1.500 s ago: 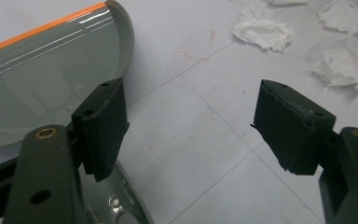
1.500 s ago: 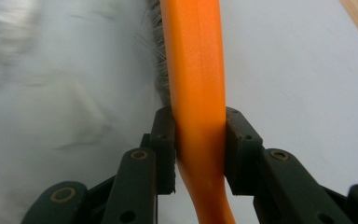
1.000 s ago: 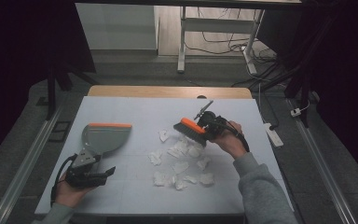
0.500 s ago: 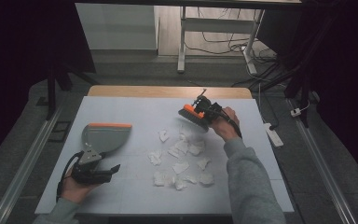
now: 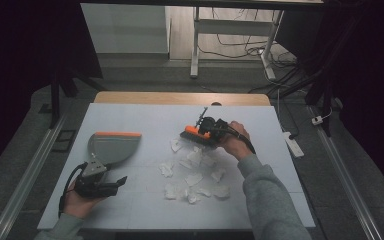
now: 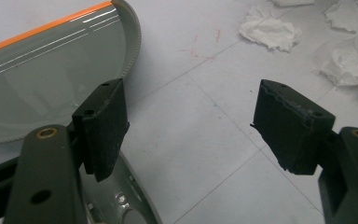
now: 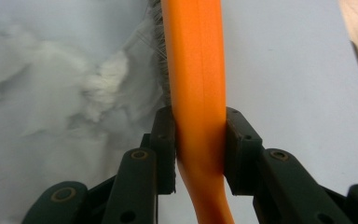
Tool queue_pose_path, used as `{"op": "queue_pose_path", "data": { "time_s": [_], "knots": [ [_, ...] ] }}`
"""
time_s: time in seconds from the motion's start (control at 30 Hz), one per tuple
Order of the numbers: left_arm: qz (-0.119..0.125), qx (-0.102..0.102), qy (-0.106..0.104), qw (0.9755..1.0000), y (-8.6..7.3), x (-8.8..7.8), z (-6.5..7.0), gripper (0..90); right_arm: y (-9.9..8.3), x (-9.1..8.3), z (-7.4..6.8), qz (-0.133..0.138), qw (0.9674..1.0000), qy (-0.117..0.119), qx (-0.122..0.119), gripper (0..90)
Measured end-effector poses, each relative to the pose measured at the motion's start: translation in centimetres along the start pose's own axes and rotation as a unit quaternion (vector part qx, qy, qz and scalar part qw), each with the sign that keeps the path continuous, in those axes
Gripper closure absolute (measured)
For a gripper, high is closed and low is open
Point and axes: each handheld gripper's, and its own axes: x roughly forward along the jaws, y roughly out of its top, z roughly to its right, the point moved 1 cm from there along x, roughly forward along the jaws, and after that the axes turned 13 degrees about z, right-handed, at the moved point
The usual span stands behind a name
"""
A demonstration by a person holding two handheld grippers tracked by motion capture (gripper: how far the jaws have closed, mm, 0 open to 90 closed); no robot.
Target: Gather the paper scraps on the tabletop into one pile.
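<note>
Two grippers — right gripper (image 5: 207,131) fingers clamp the brush (image 7: 196,84); left gripper (image 6: 191,126) fingers spread.

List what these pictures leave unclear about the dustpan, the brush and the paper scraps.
- Dustpan: in the left gripper view its handle runs under the open left tool, cut off by the bottom edge.
- Brush: in the right gripper view the right tool covers its handle; the bristles blur.
- Paper scraps: high view, too small to count surely.

Glossy plastic dustpan (image 6: 42,79); crumpled paper scraps (image 5: 195,170); smooth orange plastic brush (image 7: 196,93).
</note>
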Motion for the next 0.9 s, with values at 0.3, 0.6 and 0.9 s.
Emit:
{"op": "queue_pose_path", "data": {
  "time_s": [0.3,0.6,0.9],
  "knots": [
    [-0.001,-0.003,0.003,1.0,-0.1,-0.1,-0.2,27.1,-0.5,-2.6,-2.1,0.052,0.9972,0.054,0.002,68.6],
    [-0.002,-0.003,0.001,1.0,0.0,0.2,-0.2,27.2,2.2,-1.1,0.7,0.065,0.9977,0.0,0.018,68.6],
    [0.002,-0.007,0.001,1.0,-0.3,0.0,-0.7,27.3,4.9,3.7,1.7,0.023,0.9994,-0.02,-0.017,68.7]
  ]
}}
